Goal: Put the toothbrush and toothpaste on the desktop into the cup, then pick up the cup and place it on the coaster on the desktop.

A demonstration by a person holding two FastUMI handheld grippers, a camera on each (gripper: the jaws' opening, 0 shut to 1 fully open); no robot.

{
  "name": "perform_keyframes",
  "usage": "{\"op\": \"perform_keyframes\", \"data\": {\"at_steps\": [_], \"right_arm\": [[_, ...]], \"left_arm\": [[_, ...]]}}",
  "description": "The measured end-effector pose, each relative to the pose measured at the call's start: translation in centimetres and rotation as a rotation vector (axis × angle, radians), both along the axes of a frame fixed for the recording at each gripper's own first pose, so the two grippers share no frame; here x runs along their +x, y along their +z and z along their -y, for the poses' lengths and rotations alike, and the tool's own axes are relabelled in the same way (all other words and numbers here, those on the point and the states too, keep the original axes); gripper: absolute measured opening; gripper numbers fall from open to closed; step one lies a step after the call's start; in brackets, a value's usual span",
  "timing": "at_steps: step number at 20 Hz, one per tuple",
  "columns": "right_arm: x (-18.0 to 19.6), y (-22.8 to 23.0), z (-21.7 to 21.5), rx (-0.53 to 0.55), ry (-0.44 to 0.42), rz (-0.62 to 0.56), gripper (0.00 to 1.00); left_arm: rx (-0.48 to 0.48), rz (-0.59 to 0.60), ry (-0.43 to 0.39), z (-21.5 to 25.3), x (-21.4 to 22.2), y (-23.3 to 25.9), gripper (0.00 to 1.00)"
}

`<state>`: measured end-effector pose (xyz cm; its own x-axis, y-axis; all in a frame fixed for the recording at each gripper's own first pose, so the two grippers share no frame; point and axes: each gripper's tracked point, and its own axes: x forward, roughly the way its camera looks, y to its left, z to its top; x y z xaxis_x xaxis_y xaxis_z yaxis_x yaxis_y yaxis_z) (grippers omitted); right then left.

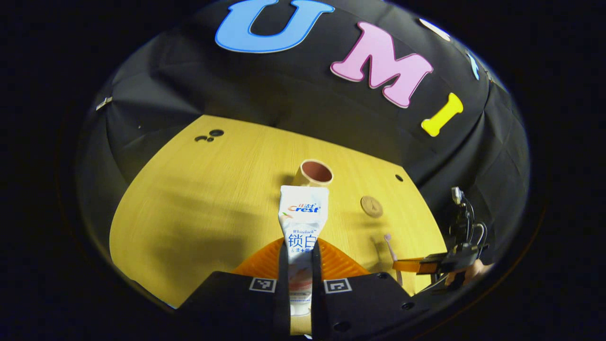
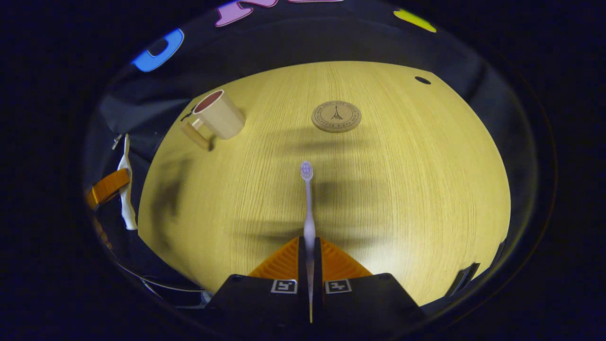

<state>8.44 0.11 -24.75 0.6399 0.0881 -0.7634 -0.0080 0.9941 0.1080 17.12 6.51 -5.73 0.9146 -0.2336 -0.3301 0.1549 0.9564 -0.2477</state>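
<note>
Biggest risk I'm seeing here is the drop into the cup (image 1: 316, 173): both grippers are carrying long floppy-ish things held near one end, so if either comes in at a bad angle the tip is probably going to catch the rim and tip the cup over, since it's looking light and is sitting loose on the table (image 1: 189, 199). The left gripper (image 1: 299, 265) is pinching the toothpaste (image 1: 303, 222) with its fingers nearly closed on the tube's lower part, and the tube is sticking straight out ahead with its wide flat end hovering just in front of the cup, basically lined up with the opening. A flat end that wide could jam across the mouth if it's not turned right. The right gripper (image 2: 310, 258) is squeezing the toothbrush (image 2: 308, 208) by the handle, fingers almost fully together, bristle end pointing forward over bare table, well apart from the cup, which is off to the far left of the brush in the right gripper view (image 2: 218, 115). The coaster (image 2: 336, 116) is sitting beyond the brush head, to the right of the cup. Both grippers heading for the cup at once could also bump each other.
</note>
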Motion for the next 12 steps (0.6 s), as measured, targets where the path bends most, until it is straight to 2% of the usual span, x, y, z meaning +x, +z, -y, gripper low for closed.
{"op": "perform_keyframes", "data": {"at_steps": [4,7,12], "right_arm": [[0.3,3.3,0.4,0.053,-0.016,0.063,0.07],[0.9,5.6,0.2,0.089,-0.019,0.119,0.06],[1.7,7.3,-0.2,0.145,-0.002,0.171,0.06]], "left_arm": [[-0.003,0.116,-0.018,1.3,5.0,5.2,0.22],[-0.05,0.186,-0.047,2.5,8.8,8.4,0.22],[-0.092,0.268,-0.089,4.2,14.8,10.4,0.22]]}}
